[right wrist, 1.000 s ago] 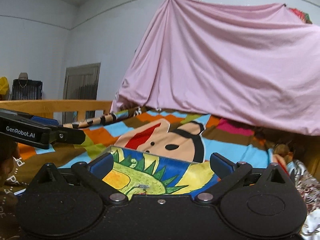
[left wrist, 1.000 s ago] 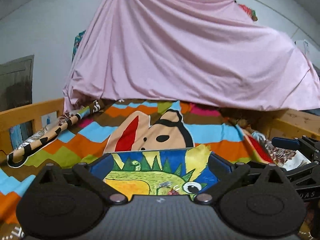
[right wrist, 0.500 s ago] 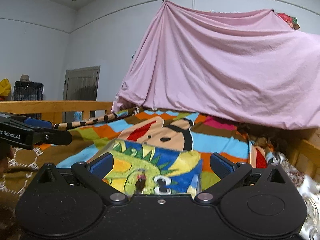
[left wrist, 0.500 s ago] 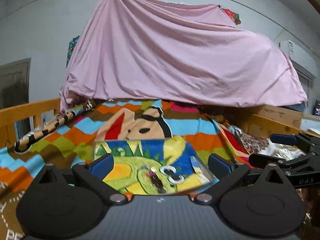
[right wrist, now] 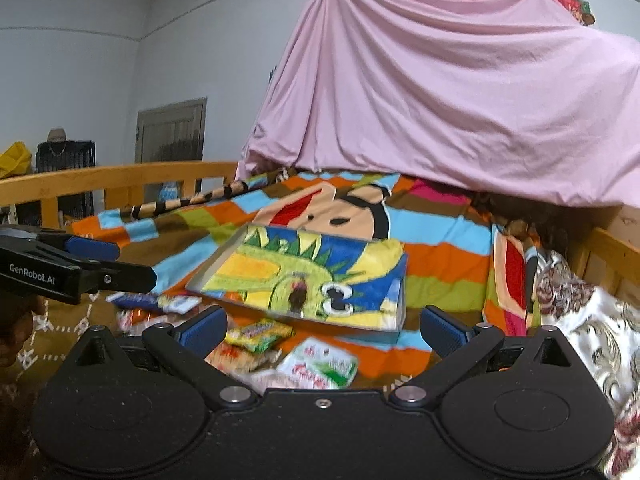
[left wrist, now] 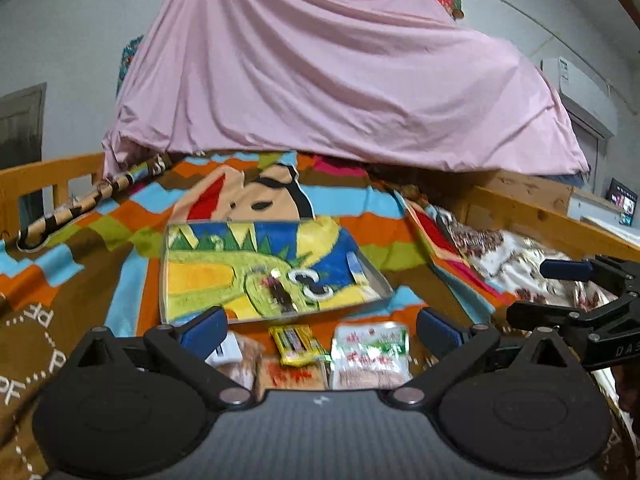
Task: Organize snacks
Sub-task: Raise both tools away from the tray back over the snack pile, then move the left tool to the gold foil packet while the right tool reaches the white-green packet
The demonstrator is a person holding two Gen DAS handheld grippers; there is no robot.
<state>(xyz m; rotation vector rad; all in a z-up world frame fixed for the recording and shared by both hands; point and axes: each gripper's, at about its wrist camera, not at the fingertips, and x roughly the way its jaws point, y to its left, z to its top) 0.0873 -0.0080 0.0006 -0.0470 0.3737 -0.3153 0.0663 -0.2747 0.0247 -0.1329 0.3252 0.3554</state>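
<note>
On the striped blanket [left wrist: 372, 236] ahead of me, the snack packets lie loose just before the clear tray [left wrist: 260, 268] with the dinosaur print: a yellow packet [left wrist: 296, 342], a white-and-green packet [left wrist: 370, 354] and an orange packet [left wrist: 290, 376]. My left gripper [left wrist: 320, 330] and right gripper [right wrist: 322, 328] both hover with fingers spread wide, holding nothing.

A tray [left wrist: 276, 264] lies on the blanket [left wrist: 380, 208] of a bed. Snack packets [left wrist: 368, 354] are spread just before the tray, nearer to the cameras. Behind the tray a sheet [left wrist: 340, 80] is hung. Rails [right wrist: 120, 176] stand at both sides.
</note>
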